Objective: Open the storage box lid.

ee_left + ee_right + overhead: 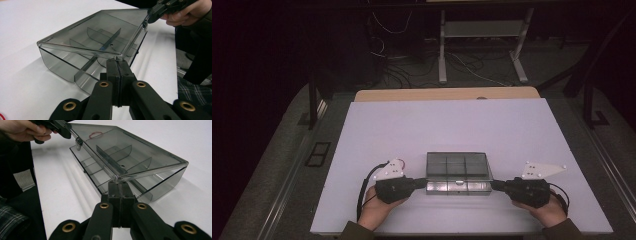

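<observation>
Item: one clear smoke-grey plastic compartment box [457,172], resting on the white worktop [452,125] near the middle of its near edge. Interior: divider walls [107,41] splitting the tray into several compartments, all empty as far as can be seen. Lid [100,30]: transparent, attached along the far side, raised at its near edge so that a gap stands between it and the tray front; a small latch tab [79,143] hangs from the lid's near rim. Left tongs [424,182]: held in the person's left hand [377,207], lying level just off the box's near left corner, jaws pressed together and pinching the lid's near left corner. Right tongs [493,185]: held in the person's right hand [547,210], lying level just off the box's near right corner, jaws likewise pressed together on the lid's near right corner. Each of the tongs carries a grey three-cornered plate on top and a trailing black cable. Beyond the worktop's far edge: a strip of wooden board [447,93], then dark floor with loose cables [412,70] and a metal stand frame [482,45].
</observation>
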A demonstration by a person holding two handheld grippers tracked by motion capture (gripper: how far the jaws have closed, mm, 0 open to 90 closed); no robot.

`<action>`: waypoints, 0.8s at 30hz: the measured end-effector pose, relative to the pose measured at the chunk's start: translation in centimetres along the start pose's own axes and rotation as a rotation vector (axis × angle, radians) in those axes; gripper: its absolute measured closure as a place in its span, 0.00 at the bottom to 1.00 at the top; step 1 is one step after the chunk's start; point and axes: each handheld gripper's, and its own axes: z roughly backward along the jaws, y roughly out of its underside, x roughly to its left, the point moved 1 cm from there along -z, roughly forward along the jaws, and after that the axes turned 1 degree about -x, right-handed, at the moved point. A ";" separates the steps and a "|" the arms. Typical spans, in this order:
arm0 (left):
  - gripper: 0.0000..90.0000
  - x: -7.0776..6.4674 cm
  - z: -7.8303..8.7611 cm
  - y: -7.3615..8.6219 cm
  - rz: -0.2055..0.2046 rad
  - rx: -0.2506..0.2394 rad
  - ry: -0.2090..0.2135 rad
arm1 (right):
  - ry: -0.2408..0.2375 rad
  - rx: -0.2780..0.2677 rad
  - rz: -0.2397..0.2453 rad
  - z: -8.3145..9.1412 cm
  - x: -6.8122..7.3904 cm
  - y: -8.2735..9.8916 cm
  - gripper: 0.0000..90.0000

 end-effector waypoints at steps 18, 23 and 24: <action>0.98 0.3 0.0 -1.1 0.004 -0.026 0.007 | -0.001 -0.029 -0.015 0.3 -0.5 -1.0 0.99; 0.98 0.5 0.0 -1.5 0.002 -0.029 0.009 | -0.002 -0.036 -0.018 0.2 -0.7 -1.4 0.99; 0.98 0.5 0.0 -1.6 0.003 -0.027 0.009 | -0.002 -0.037 -0.018 0.2 -0.8 -1.5 0.99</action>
